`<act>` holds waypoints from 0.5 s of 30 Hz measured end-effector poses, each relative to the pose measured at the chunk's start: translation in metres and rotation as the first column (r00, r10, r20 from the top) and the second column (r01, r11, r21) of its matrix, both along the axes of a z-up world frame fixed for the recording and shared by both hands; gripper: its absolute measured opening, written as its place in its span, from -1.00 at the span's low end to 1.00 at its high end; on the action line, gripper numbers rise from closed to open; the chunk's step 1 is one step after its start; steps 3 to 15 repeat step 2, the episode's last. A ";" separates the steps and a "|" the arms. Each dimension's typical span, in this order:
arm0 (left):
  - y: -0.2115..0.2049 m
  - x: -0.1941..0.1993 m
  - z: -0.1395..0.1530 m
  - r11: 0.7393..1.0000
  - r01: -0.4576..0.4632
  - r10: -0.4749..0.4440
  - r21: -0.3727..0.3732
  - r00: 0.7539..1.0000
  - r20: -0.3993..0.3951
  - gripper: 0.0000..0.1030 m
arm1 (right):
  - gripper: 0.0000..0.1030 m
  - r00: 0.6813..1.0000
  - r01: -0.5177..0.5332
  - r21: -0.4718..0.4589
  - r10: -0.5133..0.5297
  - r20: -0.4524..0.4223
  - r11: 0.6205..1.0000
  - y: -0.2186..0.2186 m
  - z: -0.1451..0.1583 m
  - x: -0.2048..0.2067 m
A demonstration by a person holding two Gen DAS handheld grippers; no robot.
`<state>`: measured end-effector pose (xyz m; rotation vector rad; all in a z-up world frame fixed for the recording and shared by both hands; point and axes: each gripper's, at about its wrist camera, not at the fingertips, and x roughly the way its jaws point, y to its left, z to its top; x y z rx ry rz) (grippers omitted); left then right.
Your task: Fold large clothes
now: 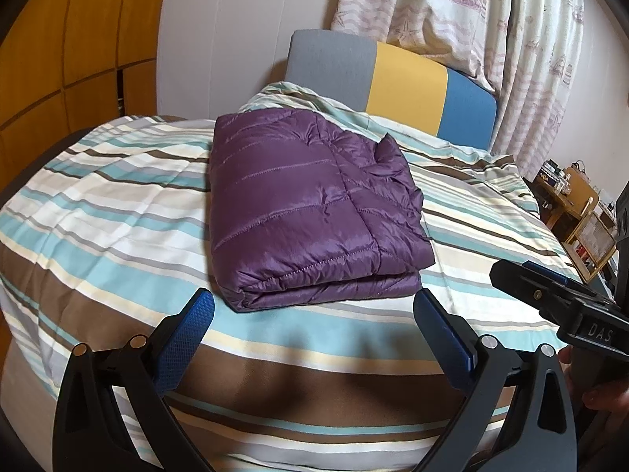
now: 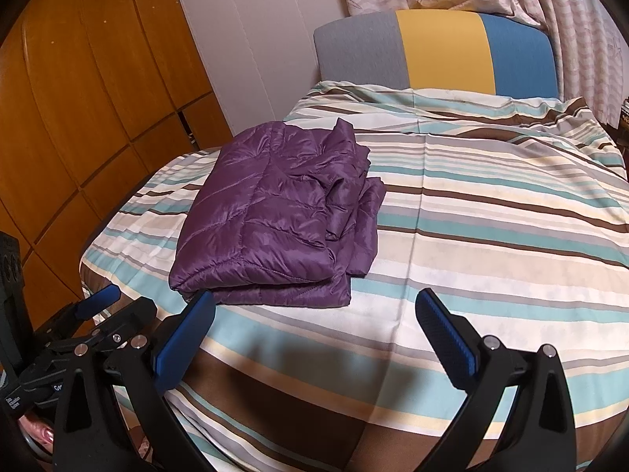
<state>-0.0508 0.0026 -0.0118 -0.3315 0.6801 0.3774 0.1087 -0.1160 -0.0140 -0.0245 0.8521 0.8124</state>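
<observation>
Nearest in the left wrist view, the left gripper [image 1: 313, 306] stands spread wide with nothing between its blue-padded fingers [image 1: 188, 338], held above the striped duvet [image 1: 118, 212] just short of the purple quilted jacket [image 1: 310, 212]. The right wrist view shows the right gripper [image 2: 314, 310] equally wide apart and empty; its left finger [image 2: 184, 338] overlaps the jacket's [image 2: 271, 216] near corner in the picture, though whether it touches cannot be told.

Each camera catches the other tool. In the left wrist view the right gripper [image 1: 550, 287] juts in from the right, to the right of the jacket's near edge; in the right wrist view the left gripper [image 2: 98, 306] appears low on the left, left of the jacket's near corner.

The jacket lies folded into a compact block on the duvet. The left wrist view shows its rolled front fold and smooth top; the right wrist view shows loose layers spilling at its right side.

Beyond the jacket stands a headboard [image 1: 405, 78] in grey, yellow and blue panels, with patterned curtains [image 1: 452, 11] behind. Only the left wrist view shows the wooden shelves [image 1: 578, 216] far right of the jacket; wooden wardrobe doors [image 2: 90, 90] stand to its left.
</observation>
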 end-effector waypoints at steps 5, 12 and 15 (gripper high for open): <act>0.001 0.002 -0.003 1.000 0.003 -0.003 -0.007 1.000 -0.007 0.94 | 0.96 1.000 0.005 -0.001 -0.005 -0.008 1.000 0.000 -0.002 0.002; 0.001 0.002 -0.003 1.000 0.003 -0.003 -0.007 1.000 -0.007 0.94 | 0.96 1.000 0.005 -0.001 -0.005 -0.008 1.000 0.000 -0.002 0.002; 0.001 0.002 -0.003 1.000 0.003 -0.003 -0.007 1.000 -0.007 0.94 | 0.96 1.000 0.005 -0.001 -0.005 -0.008 1.000 0.000 -0.002 0.002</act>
